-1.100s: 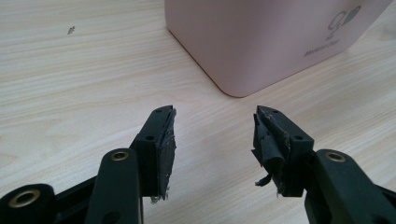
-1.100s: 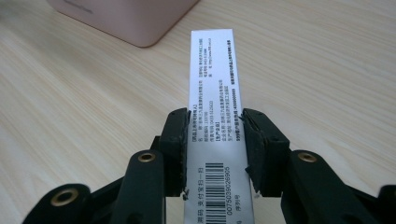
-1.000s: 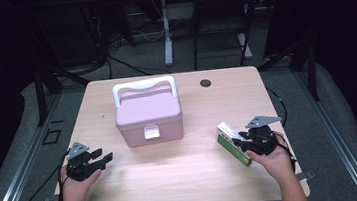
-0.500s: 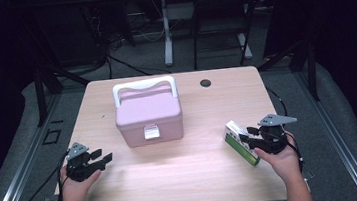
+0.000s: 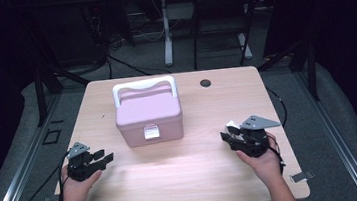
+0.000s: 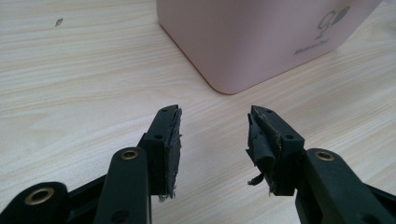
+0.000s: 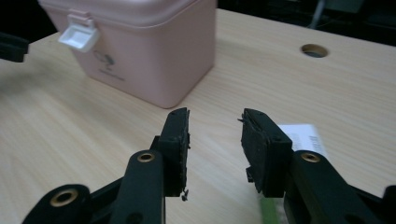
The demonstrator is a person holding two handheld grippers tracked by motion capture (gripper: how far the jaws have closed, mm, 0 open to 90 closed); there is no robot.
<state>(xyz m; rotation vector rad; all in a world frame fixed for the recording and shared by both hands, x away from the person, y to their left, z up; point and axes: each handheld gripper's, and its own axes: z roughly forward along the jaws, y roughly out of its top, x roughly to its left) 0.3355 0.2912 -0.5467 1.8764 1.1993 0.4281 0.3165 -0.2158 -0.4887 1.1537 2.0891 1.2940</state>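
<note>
A pink lidded box (image 5: 149, 118) with a white handle and a shut white latch (image 5: 151, 132) stands in the middle of the table. My left gripper (image 5: 103, 157) rests at the front left and points at the box's lower corner (image 6: 261, 37). Its jaws (image 6: 214, 140) have just been closing a little but stand open, with bare table between them. My right gripper (image 5: 228, 139) hovers at the front right, open, jaws just closing, with nothing between them (image 7: 215, 140). A small green and white carton (image 7: 303, 137) lies flat under its right jaw, mostly hidden.
The wooden table (image 5: 185, 180) has a round cable hole (image 5: 206, 83) at the back right. Dark floor, cables and stand legs surround it. Bare wood lies in front of the box between the two hands.
The right gripper drew back to the right off the carton, then came left again over it, so the carton is now mostly covered. The left hand and the pink box stayed put.
</note>
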